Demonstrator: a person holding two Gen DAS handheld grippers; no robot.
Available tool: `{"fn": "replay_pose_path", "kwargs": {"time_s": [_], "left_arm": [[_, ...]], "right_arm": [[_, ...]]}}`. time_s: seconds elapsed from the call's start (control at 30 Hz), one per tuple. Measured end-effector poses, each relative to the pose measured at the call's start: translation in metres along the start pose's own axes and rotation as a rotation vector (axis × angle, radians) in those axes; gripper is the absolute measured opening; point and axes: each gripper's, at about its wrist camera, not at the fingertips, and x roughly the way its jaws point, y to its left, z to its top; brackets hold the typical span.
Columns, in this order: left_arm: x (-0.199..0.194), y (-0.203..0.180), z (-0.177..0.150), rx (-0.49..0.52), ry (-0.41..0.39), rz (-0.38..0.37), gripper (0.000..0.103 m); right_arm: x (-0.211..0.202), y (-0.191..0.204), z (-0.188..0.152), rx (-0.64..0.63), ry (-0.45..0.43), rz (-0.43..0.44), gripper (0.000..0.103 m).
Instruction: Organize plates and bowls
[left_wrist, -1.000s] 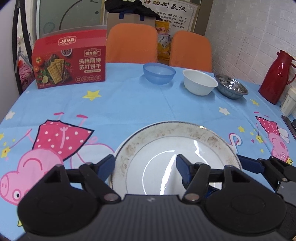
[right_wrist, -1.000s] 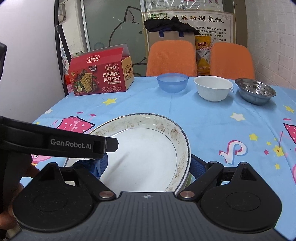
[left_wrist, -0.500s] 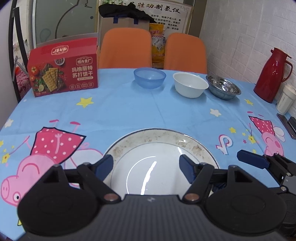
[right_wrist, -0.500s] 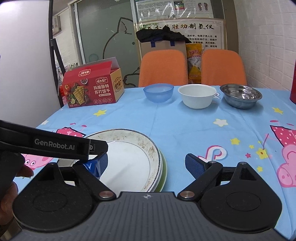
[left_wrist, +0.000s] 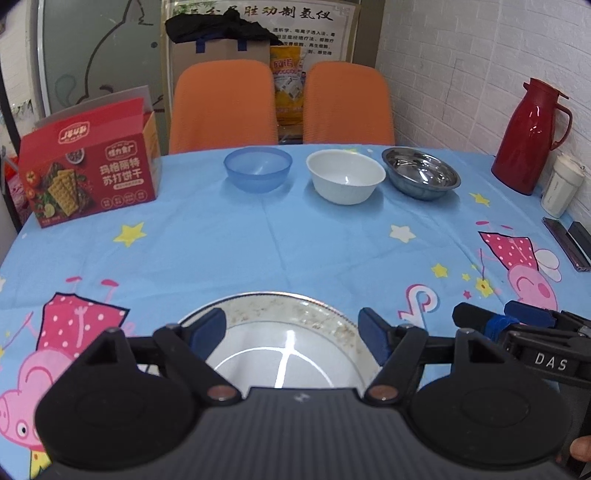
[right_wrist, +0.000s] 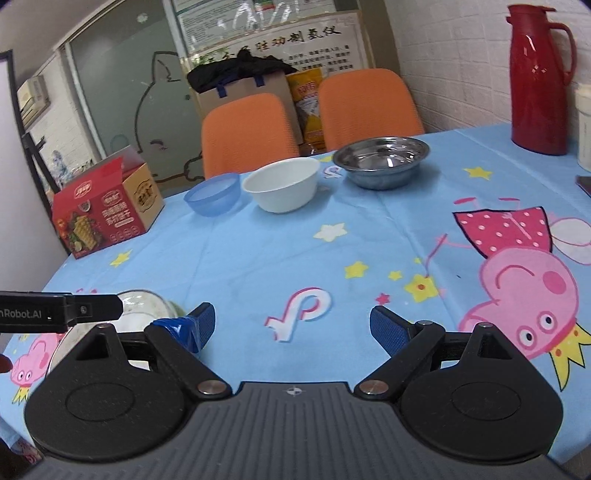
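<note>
A white plate with a speckled brown rim lies on the table just under my open, empty left gripper; it also shows at the left in the right wrist view, with a green edge under it. My right gripper is open and empty over bare tablecloth, to the right of the plate; it also shows in the left wrist view. At the far side stand a blue plastic bowl, a white bowl and a steel bowl in a row.
A red cracker box stands at the far left. A red thermos, a white cup and dark flat items sit at the right edge. Two orange chairs stand behind the table.
Both grippers have drawn back from the plate. The right gripper let go of the plate's rim, moved right and turned toward the bowls. The plate now rests flat on the stack.
</note>
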Motion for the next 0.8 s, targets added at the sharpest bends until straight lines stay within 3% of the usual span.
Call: {"fn": "replay_pose_path", "kwargs": {"time_s": [0.13,0.3,0.5,0.67,0.8], "left_arm": [[0.018,-0.023,0.02,0.052,0.008,-0.014,0.071],[0.049,-0.046,0.045,0.112,0.033,-0.038,0.071],[0.094,-0.07,0.089,0.177,0.055,-0.068,0.071],[0.145,-0.097,0.162,0.223,-0.014,-0.109,0.072],[0.209,-0.12,0.21,0.215,0.046,-0.174,0.072]], "right_arm": [[0.0,-0.028,0.006,0.099,-0.019,-0.046,0.078],[0.011,-0.055,0.017,0.04,0.014,-0.074,0.078],[0.03,-0.093,0.036,0.085,0.049,-0.048,0.078],[0.058,-0.105,0.089,0.01,0.015,-0.09,0.078],[0.101,-0.111,0.14,-0.055,-0.002,-0.134,0.078]]}}
